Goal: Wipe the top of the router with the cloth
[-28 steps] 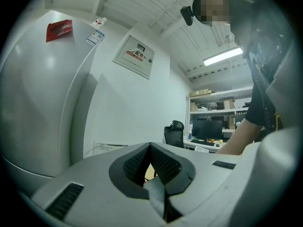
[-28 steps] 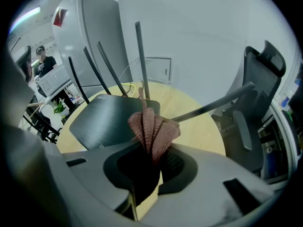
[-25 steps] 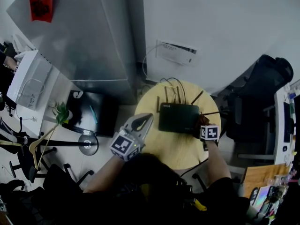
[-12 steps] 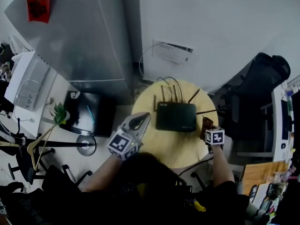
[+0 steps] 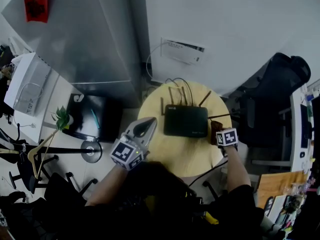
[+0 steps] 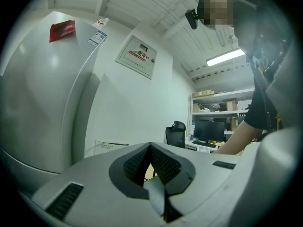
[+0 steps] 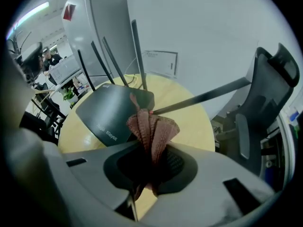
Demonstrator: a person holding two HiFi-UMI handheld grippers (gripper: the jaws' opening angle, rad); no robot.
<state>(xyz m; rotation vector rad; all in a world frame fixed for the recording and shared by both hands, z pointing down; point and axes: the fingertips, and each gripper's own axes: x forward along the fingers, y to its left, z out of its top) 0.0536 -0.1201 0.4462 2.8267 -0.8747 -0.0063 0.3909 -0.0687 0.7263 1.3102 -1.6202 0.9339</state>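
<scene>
Left of the router, the left gripper hangs over the table edge, jaws pressed together on nothing, nose tipped up toward the wall, so it plays no part. The router lies flat in the middle of the round table, dark top bare. At its right edge sits the right gripper, jaws clamped on the cloth, a brownish bunch poking out ahead of the tips, right by the router's near corner; whether it touches, I can't tell. So the grab is done, and the wipe looks not yet begun, with the whole top left to cover. In the way: antennas upright along the router's far side, and one laid out sideways to the right, just past the cloth. Cables trail behind the router; a chair stands further right, well clear
</scene>
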